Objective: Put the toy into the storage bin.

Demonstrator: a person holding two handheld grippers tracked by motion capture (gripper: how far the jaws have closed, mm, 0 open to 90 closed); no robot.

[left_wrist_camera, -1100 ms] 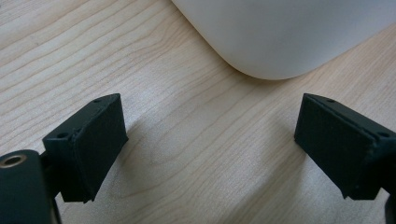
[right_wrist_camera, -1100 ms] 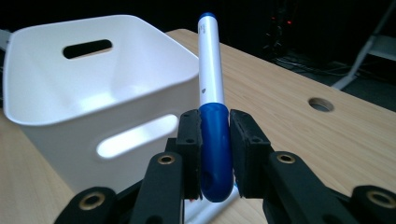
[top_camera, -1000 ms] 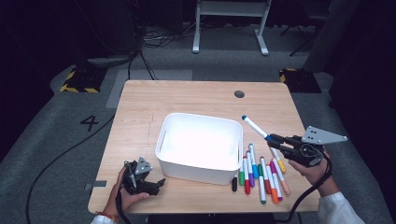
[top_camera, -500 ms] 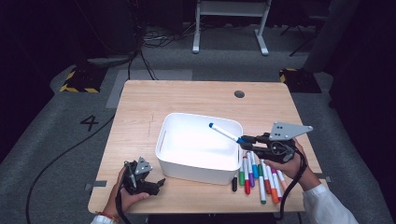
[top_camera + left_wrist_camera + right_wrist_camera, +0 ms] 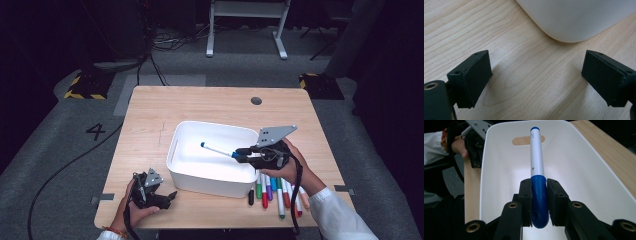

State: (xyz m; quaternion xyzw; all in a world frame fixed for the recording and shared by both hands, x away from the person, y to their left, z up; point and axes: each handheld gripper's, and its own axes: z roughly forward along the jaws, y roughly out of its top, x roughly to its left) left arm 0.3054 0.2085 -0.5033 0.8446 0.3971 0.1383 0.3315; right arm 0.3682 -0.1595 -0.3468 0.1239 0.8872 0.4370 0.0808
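Observation:
A white bin sits mid-table; its inside wall fills much of the right gripper view. My right gripper reaches over the bin's right rim, shut on a blue marker by its blue cap, the white barrel pointing left over the bin. In the right gripper view the blue marker is pinched between both pads and points at the bin's far handle slot. My left gripper rests on the table at the bin's front left corner, open, with bare wood between its jaws; the bin's corner lies just ahead.
Several coloured markers lie in a row on the table to the right of the bin, below my right hand. A small round hole sits near the table's far edge. A cable runs across the floor at left.
My right gripper has carried the blue marker leftward from above the marker row to over the bin, and lowered it. The left gripper has stayed put.

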